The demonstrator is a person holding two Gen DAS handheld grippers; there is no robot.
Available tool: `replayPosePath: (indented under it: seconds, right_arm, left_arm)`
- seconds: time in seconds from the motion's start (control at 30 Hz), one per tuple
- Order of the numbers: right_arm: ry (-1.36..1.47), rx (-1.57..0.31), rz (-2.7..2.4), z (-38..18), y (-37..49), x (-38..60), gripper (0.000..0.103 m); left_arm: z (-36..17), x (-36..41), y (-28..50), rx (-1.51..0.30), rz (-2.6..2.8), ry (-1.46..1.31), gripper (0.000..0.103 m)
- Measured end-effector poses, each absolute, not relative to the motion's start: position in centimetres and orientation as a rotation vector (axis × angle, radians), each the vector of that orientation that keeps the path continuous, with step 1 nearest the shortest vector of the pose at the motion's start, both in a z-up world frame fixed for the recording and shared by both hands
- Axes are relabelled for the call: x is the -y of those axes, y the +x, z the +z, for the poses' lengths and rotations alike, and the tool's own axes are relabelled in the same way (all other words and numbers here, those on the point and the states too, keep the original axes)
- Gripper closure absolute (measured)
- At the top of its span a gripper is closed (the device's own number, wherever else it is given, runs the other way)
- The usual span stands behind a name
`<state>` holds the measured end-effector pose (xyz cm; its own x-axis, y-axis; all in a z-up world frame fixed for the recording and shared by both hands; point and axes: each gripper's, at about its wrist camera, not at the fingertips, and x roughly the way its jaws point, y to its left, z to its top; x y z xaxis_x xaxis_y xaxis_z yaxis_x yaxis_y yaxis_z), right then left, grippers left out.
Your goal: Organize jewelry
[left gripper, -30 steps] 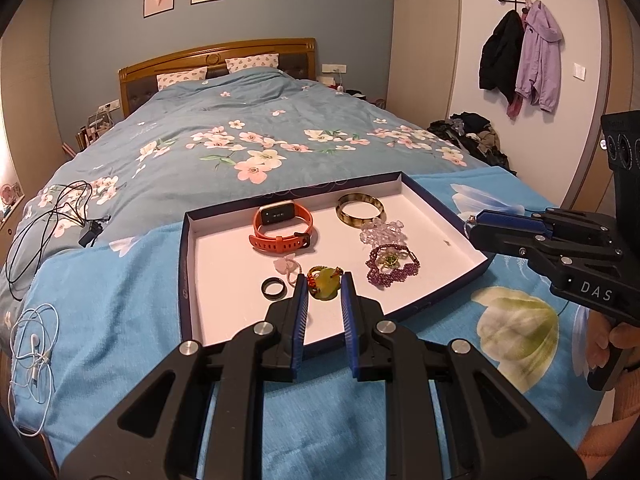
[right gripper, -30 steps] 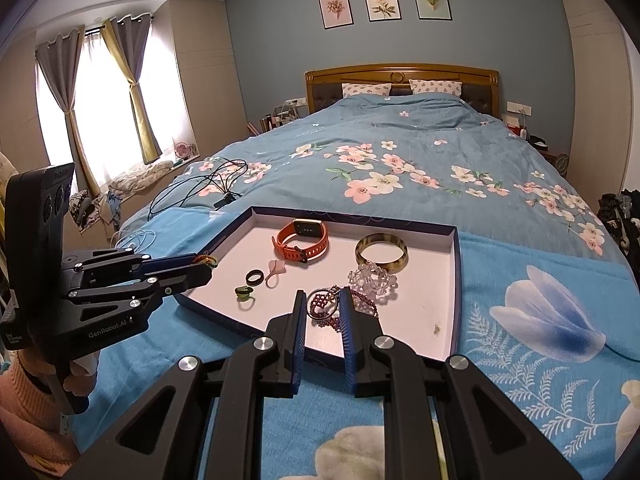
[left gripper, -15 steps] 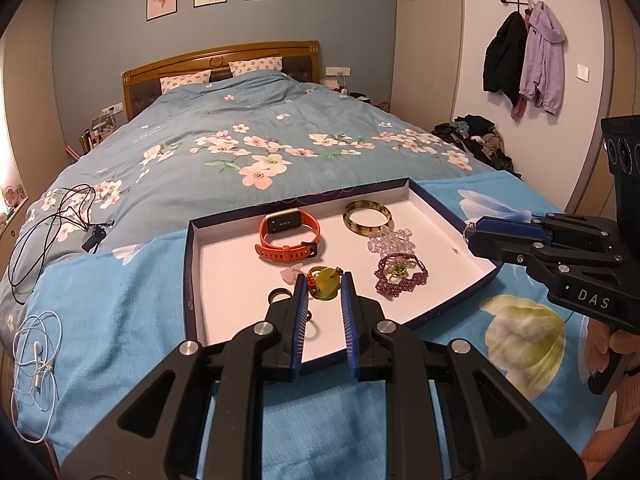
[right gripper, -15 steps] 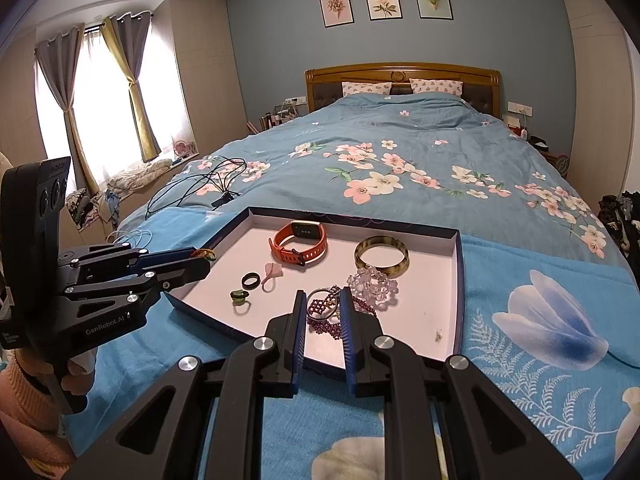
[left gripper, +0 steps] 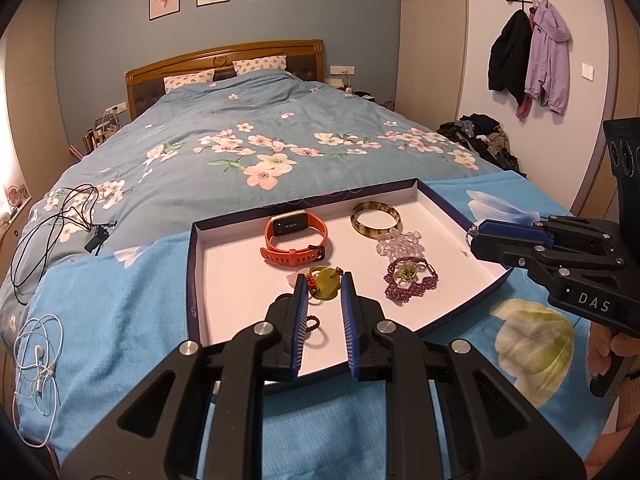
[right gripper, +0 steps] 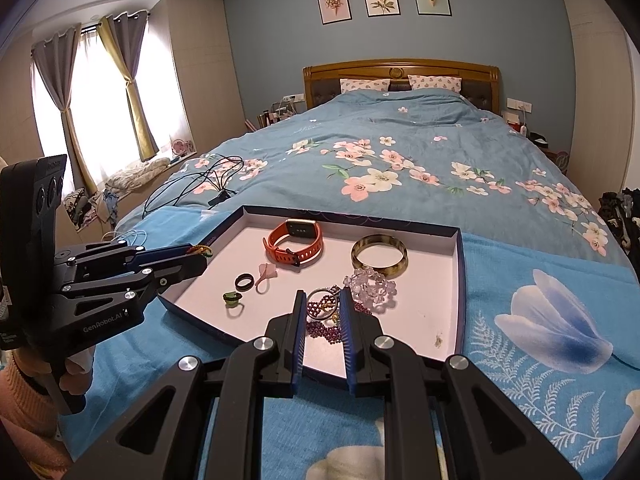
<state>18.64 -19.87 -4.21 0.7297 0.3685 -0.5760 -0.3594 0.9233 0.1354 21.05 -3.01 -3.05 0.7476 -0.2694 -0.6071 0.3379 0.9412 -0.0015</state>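
Note:
A shallow box lid tray [left gripper: 224, 272] [right gripper: 452, 304] lies on the bed, holding an orange watch [left gripper: 294, 236] [right gripper: 294, 242], a tortoiseshell bangle [left gripper: 376, 219] [right gripper: 379, 255], a clear bead bracelet [left gripper: 398, 242] [right gripper: 370, 286], a purple bead bracelet [left gripper: 410, 280] [right gripper: 324, 330], a black ring [right gripper: 244, 281], a pink ring [right gripper: 265, 274] and a green ring [right gripper: 231, 299]. My left gripper [left gripper: 324, 285] is shut on a green pendant with red cord [left gripper: 325, 283] [right gripper: 200, 250], above the tray's near left. My right gripper [right gripper: 322, 300] is shut on a silver ring [right gripper: 322, 299] [left gripper: 471, 233], above the purple bracelet.
Black cables [left gripper: 52, 232] and white earphones [left gripper: 38, 356] lie on the bed left of the tray. The tray sits on a bright blue floral cloth [right gripper: 540, 340]. Clothes are piled on the floor at right [left gripper: 480, 140]. Curtained windows [right gripper: 92, 100] are at left.
Both grippers have drawn back and up slightly from the tray, still holding their items. The tray's contents have not moved.

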Motion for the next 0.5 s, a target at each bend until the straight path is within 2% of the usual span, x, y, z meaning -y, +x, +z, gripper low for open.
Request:
replayPosePath:
  seconds: [0.5]
  right_arm:
    - [0.021,-0.647,0.401,-4.73,19.45,19.91,0.088]
  left_arm:
    - [-3.34,2.88,21.89,-0.652,-0.32,0.11,0.086]
